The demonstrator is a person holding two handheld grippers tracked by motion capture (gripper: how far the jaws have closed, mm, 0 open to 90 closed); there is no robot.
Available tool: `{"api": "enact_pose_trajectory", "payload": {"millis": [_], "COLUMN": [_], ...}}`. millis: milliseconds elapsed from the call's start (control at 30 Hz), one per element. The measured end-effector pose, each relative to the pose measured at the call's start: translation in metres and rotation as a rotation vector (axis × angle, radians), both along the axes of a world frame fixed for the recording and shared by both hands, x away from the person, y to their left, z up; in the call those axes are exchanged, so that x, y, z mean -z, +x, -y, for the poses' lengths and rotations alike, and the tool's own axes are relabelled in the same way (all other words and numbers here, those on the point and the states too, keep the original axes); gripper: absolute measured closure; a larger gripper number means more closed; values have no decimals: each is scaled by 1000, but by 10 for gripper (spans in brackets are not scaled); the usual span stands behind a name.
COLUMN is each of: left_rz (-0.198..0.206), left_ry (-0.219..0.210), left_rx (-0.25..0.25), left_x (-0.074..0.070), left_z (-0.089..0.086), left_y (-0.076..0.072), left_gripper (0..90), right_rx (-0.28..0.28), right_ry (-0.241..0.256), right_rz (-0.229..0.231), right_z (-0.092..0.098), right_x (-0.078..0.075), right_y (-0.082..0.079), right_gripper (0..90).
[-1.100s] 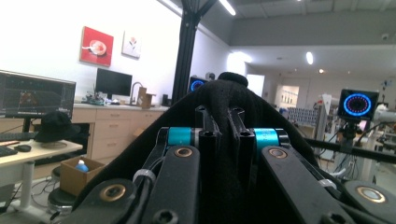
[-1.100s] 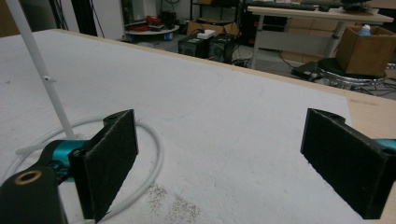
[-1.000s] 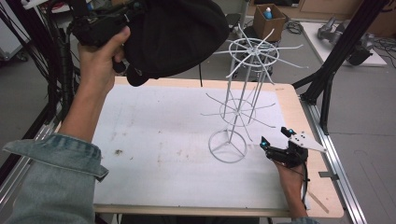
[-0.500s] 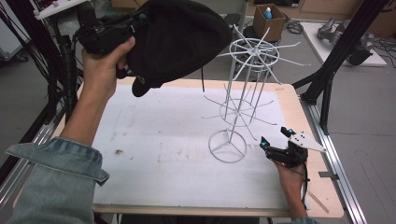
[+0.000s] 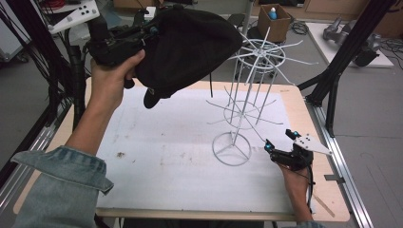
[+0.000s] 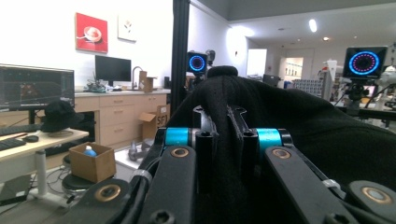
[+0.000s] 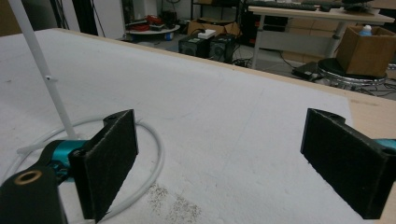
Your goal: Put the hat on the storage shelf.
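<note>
The left gripper [image 5: 142,35] is raised above the far left corner of the table [image 5: 304,109], held in the person's left hand [image 5: 111,78], with its jaws closed tight on a fold of a black knit hat [image 5: 190,47]. In the left gripper view the two jaws stand almost together with the dark fabric pinched between them, and the hat [image 6: 299,126] bulges up and away beyond the gripper [image 6: 223,135]. The hat hangs in the air — its lower edge droops toward the white mat [image 5: 157,152] without touching it — and its right side lies just beside, and partly in front of, the top ring of the white wire rack [image 5: 252,85]; whether cloth and wire touch cannot be told from the high view. The rack stands upright on the mat, its round base [image 5: 231,148] right of the mat's middle and its thin arms spreading outward at two levels. The right gripper [image 5: 280,145] rests low at the right edge of the mat, just beside the rack's base, in the person's right hand [image 5: 294,183]. Its jaws stand wide apart with nothing between them. In the right gripper view the base ring [image 7: 156,154] curves behind the left pad [image 7: 109,158], and the rack's white post [image 7: 44,70] rises at the left, while the gripper [image 7: 233,158] faces bare mat [image 7: 210,121] — the wooden table edge [image 7: 369,112] shows at the right.
</note>
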State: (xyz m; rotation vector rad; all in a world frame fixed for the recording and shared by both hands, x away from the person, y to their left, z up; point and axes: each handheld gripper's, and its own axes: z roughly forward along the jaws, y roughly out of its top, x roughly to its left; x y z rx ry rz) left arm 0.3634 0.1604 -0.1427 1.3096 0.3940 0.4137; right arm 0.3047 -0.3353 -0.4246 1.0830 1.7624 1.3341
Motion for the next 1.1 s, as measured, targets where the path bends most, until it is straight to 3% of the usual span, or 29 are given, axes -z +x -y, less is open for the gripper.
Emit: {"api": "enact_pose_trajectory", "payload": {"millis": [200, 600, 1100], "left_rz": [14, 35, 39], "left_ry": [23, 158, 236], "left_rx": [4, -7, -3], "left_x": [6, 12, 17], "left_z": [-4, -4, 0], "left_y": [-1, -2, -2], "left_gripper": [818, 813, 801], "right_rx": [1, 0, -2], "right_ry": [-6, -4, -7], "right_rz": [-6, -7, -8], "right_z": [0, -1, 0], "right_x": [0, 0, 0], "right_y": [0, 0, 0], "right_gripper": [103, 103, 103]}}
